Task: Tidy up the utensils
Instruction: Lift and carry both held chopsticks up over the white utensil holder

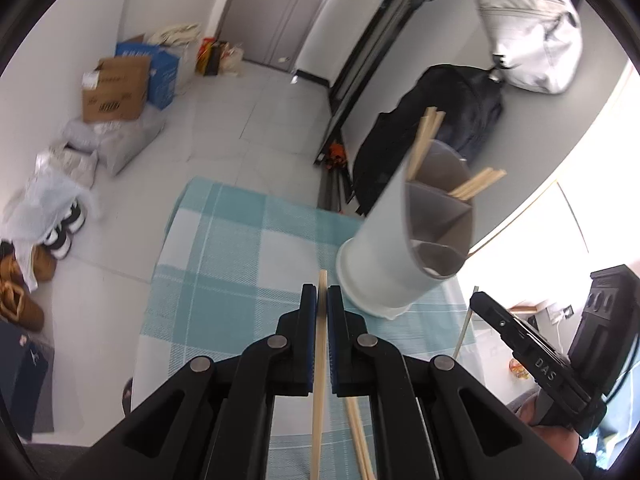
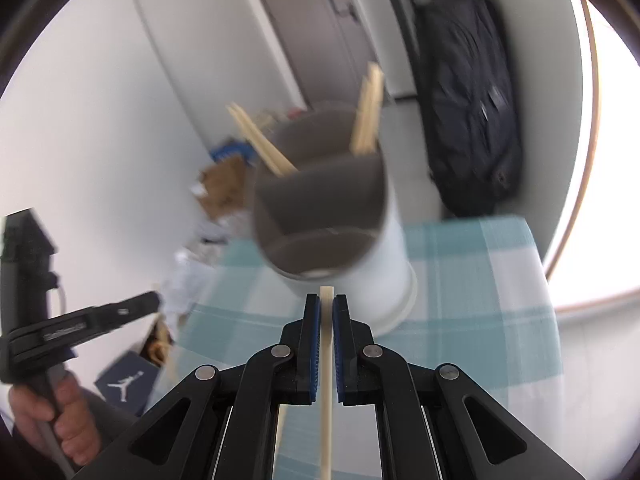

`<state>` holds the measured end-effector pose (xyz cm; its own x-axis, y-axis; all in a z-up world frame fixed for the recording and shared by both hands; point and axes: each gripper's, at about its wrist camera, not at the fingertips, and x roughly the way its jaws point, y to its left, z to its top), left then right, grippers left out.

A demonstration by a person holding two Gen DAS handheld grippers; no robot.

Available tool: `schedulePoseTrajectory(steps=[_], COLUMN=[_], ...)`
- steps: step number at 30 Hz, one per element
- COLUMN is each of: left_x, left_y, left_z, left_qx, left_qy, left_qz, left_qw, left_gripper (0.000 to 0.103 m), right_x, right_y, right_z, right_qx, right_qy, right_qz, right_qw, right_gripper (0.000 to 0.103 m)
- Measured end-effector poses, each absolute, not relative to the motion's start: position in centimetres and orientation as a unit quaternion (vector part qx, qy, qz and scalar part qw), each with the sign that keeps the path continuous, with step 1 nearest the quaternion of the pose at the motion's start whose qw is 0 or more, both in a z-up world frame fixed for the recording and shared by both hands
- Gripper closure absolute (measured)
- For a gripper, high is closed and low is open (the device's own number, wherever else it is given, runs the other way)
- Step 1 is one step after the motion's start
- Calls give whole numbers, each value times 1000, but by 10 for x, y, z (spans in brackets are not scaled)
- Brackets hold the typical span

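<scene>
My left gripper (image 1: pixel 322 292) is shut on a wooden chopstick (image 1: pixel 320 380) that runs back between its fingers, held above the teal checked tablecloth (image 1: pixel 224 248). Just right of its tips stands a white cylindrical utensil holder (image 1: pixel 392 248) with grey dividers; chopsticks (image 1: pixel 426 136) lean out of two compartments. My right gripper (image 2: pixel 327 300) is shut on a pale chopstick (image 2: pixel 326 400), its tip close to the holder (image 2: pixel 360 264) in front. The other gripper (image 1: pixel 520 340) shows at the right of the left wrist view, and at the left (image 2: pixel 92 320) of the right wrist view, held by a hand (image 2: pixel 60 420).
More loose chopsticks (image 1: pixel 360 440) lie on the cloth under my left gripper. A black backpack (image 1: pixel 448 128) and a white bag (image 1: pixel 536 40) hang on the wall behind the table. Cardboard boxes (image 1: pixel 116 88), bags and shoes (image 1: pixel 24 280) sit on the floor to the left.
</scene>
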<state>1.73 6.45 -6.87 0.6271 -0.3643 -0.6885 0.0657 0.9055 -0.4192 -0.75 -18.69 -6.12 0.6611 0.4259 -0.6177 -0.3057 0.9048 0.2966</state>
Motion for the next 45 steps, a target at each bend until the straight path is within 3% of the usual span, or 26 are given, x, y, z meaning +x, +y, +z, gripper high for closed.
schedulePoseTrajectory(steps=[23, 36, 45], left_x=[16, 55, 96], left_y=[13, 11, 5], left_z=[16, 89, 112], left_qx=[-106, -107, -105], left_qy=[361, 329, 306], left_qz=[-164, -178, -189], left_qw=[912, 921, 927], left_gripper=[102, 102, 102], right_x=[-15, 51, 105], right_y=[-203, -203, -194], right_z=[19, 104, 122], right_qx=[101, 97, 93], right_qy=[217, 145, 123], right_qz=[254, 271, 270], right_qw=[937, 947, 951], right_gripper=[98, 98, 98])
